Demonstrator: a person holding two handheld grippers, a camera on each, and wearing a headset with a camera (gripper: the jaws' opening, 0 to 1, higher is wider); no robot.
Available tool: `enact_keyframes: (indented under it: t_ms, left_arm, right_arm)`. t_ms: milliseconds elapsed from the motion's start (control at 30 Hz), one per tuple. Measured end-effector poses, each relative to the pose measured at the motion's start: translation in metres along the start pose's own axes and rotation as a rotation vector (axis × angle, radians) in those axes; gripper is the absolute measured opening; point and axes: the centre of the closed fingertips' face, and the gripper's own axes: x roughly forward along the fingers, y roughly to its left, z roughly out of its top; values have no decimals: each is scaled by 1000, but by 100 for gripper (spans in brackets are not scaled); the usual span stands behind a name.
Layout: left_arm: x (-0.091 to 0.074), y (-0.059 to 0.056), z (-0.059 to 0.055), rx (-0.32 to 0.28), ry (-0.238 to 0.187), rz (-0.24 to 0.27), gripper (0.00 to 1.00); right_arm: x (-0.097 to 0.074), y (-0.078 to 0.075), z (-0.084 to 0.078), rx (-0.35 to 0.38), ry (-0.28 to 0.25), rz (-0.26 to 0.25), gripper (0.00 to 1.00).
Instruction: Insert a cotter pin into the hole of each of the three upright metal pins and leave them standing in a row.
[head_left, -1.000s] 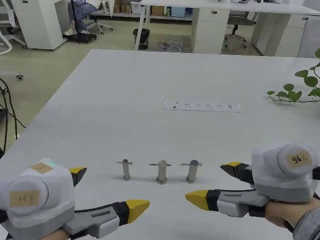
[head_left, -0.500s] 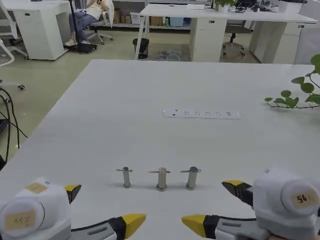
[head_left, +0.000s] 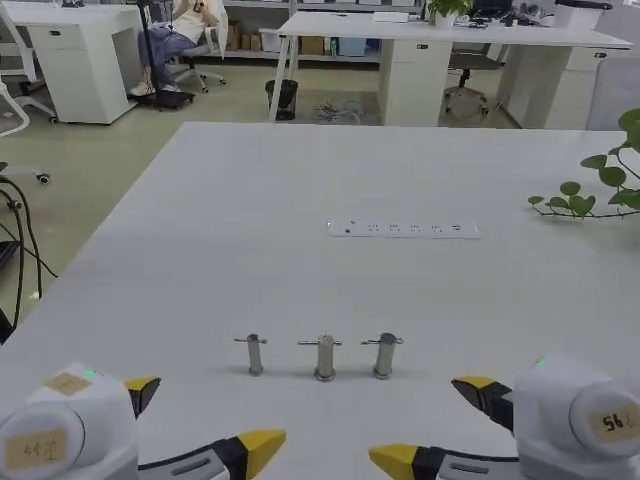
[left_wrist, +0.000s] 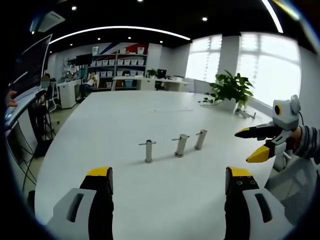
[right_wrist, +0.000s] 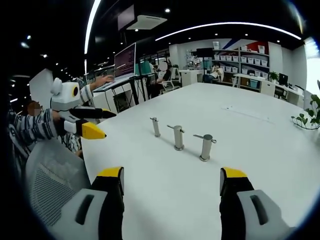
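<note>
Left gripper (left_wrist: 168, 172), right gripper (right_wrist: 171, 172): agape, empty.

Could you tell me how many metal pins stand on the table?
3: left pin, middle pin and right pin, in one row on the table; none appears hidden.

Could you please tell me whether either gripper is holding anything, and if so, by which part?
Nothing is held. The left gripper and the right gripper are both open and empty, short of the three metal pins on the table.
</note>
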Motion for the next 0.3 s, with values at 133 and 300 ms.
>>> enact_keyframes:
  t_ms: [133,300]
  left_arm:
    - [-1,0,0,-2,-1,-1,91]
    - [-2,0,-2,1,5,2,90]
  right_arm:
    - [0,4,1,-10,-4,13,76]
    - [0,9,3,-19,-13,21,76]
